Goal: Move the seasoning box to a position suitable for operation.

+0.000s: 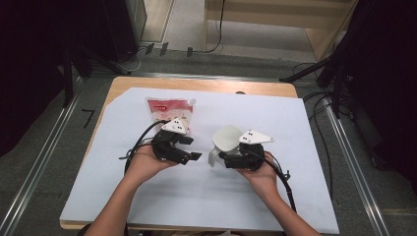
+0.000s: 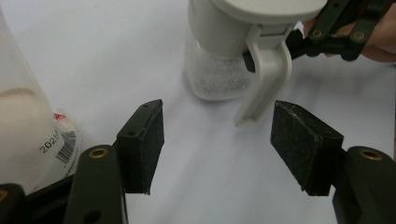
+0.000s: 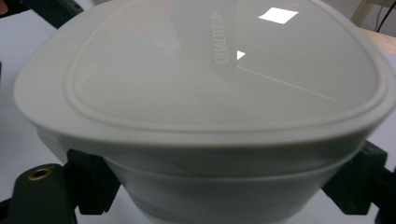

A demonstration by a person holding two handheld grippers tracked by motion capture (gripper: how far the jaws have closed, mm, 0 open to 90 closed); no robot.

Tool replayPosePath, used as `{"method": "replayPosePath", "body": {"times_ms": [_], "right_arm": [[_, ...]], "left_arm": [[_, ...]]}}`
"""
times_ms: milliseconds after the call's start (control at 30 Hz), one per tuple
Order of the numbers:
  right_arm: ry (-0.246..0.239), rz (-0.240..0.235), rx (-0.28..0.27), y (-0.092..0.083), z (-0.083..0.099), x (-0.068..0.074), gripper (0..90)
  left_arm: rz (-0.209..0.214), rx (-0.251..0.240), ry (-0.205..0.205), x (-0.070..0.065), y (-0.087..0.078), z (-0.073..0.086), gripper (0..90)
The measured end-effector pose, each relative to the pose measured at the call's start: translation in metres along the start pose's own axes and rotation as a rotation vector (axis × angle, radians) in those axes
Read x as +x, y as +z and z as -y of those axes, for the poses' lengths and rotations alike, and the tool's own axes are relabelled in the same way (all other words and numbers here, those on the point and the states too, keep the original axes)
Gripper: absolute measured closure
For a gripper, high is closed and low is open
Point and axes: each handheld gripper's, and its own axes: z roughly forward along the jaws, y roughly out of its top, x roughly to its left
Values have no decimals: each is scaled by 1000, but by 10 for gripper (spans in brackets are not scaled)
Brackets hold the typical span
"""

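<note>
The right gripper (image 1: 223, 158) grips a lidded white jug (image 1: 225, 142) just under its lid, handle toward the left gripper (image 1: 193, 148), whose jaws stand apart and empty. Farther back a pouch (image 1: 169, 112) lies on the white table sheet (image 1: 275, 187). Judging by this, the jug is taken up; lid and pouch look unopened, so filling remains

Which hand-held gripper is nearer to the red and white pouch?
Left. The left hand-held gripper sits just in front of the red and white pouch, jaws open. The right hand-held gripper is farther to the side, shut on the white jug.
</note>
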Motion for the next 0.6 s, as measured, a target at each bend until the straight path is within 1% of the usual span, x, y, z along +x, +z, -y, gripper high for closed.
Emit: {"method": "replayPosePath", "body": {"times_ms": [67, 133, 167, 333, 400, 433, 533, 567, 600], "right_arm": [[-5, -9, 4, 3, 2, 5, 145], [-9, -13, 8, 4, 2, 6, 145], [-18, -19, 18, 7, 4, 8, 145], [-27, -17, 4, 8, 7, 10, 145], [-10, -19, -4, 7, 9, 9, 145], [22, -25, -7, 7, 10, 7, 144], [24, -29, -7, 7, 11, 6, 144], [7, -26, -7, 7, 11, 6, 143], [7, -26, -7, 7, 11, 6, 143]], "left_arm": [[3, -16, -3, 0, 1, 1, 359], [4, -12, -1, 0, 1, 1, 359], [8, -9, -4, 0, 2, 1, 359], [7, -8, -3, 0, 2, 1, 359], [7, -3, 1, 0, 3, 1, 359], [7, -2, -1, 0, 3, 1, 359], [4, -1, 0, 0, 3, 1, 359], [8, -6, -1, 0, 3, 1, 359], [8, -6, -1, 0, 3, 1, 359]]}}
